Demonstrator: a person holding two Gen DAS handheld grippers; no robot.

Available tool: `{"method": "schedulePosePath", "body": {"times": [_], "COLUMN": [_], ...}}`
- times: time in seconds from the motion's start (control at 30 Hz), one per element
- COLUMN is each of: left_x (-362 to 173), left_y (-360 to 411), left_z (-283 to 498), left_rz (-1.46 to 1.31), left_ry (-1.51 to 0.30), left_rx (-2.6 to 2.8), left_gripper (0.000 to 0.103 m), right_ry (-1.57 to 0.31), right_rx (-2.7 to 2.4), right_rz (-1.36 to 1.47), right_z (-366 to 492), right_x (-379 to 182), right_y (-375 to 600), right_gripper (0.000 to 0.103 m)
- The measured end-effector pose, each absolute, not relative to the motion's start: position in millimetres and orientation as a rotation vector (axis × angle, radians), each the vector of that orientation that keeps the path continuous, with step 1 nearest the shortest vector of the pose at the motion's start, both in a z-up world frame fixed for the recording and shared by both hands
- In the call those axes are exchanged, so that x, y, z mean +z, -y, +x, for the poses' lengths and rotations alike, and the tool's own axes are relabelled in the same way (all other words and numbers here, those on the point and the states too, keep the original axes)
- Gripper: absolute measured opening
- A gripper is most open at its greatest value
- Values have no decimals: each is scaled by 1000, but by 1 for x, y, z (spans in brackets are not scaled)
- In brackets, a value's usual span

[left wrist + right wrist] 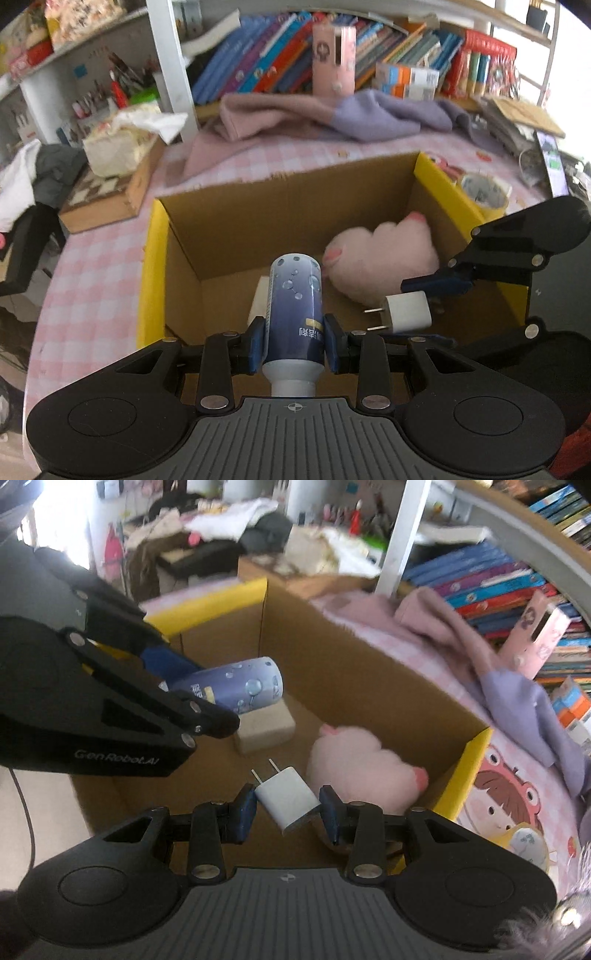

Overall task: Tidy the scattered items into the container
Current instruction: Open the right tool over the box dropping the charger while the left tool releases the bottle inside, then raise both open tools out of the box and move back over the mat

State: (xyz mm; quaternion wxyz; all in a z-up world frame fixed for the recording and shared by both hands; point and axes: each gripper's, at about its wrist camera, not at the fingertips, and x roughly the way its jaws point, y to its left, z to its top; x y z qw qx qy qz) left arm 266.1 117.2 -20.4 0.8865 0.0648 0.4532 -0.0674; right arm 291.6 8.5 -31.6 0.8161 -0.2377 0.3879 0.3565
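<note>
My left gripper (294, 339) is shut on a blue-and-white bottle (294, 310) and holds it over the open cardboard box (236, 221) with yellow flaps. My right gripper (288, 806) is shut on a white wall charger plug (286, 797), also above the box; the plug shows in the left wrist view (404, 312). Inside the box lie a pink plush toy (354, 771) and a small tan block (266, 727). The bottle (236, 688) hangs just over that block in the right wrist view.
The box stands on a pink checked tablecloth (110, 258). A roll of tape (484, 190) lies right of the box. A pink and purple cloth (332, 118), a pink carton (334, 59), books (258, 62) and a wooden chessboard box (107, 192) stand behind.
</note>
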Motion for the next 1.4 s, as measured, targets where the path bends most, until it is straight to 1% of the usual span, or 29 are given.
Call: {"method": "schedulePosePath", "body": {"times": [0.07,0.3,0.67,0.93,0.97,1.0,1.03,1.07,1.13,1.17,1.2,1.27,1.4], "left_x": [-28,-41,-42,-41,-40,-39,-37,-35,-29,-25,-20,-10,7], "left_y": [-118,-127,-133,-133,-133,-133,-133,-134,-136,-137,-138,-138,-140], "left_z": [268,267,268,264,263,261,260,258,252,248,243,232,212], "left_rz": [153,150,192,186,178,167,156,144,111,98,88,81,48], "left_ry": [-962,-1015,-1027,-998,-986,-977,-968,-957,-929,-911,-887,-832,-766], "left_rx": [-146,-144,-172,-136,-131,-127,-116,-110,-103,-99,-88,-57,-25], "left_gripper": [31,31,31,31,36,39,40,41,43,47,57,68,69], "right_ry": [-863,-858,-889,-911,-910,-906,-893,-880,-865,-854,-842,-808,-740], "right_rx": [775,815,784,770,768,763,757,743,728,721,718,707,663], "right_rz": [-514,-558,-558,-559,-560,-561,-561,-561,-535,-516,-497,-467,-398], "right_z": [295,296,296,294,294,294,293,292,291,289,287,280,266], "right_x": [-36,-37,-39,-42,-42,-41,-40,-38,-35,-33,-30,-22,-6], "right_y": [-11,-22,-33,-36,-36,-36,-36,-35,-31,-28,-24,-17,-1], "right_gripper": [35,35,35,35,36,37,46,51,54,55,55,58,60]}}
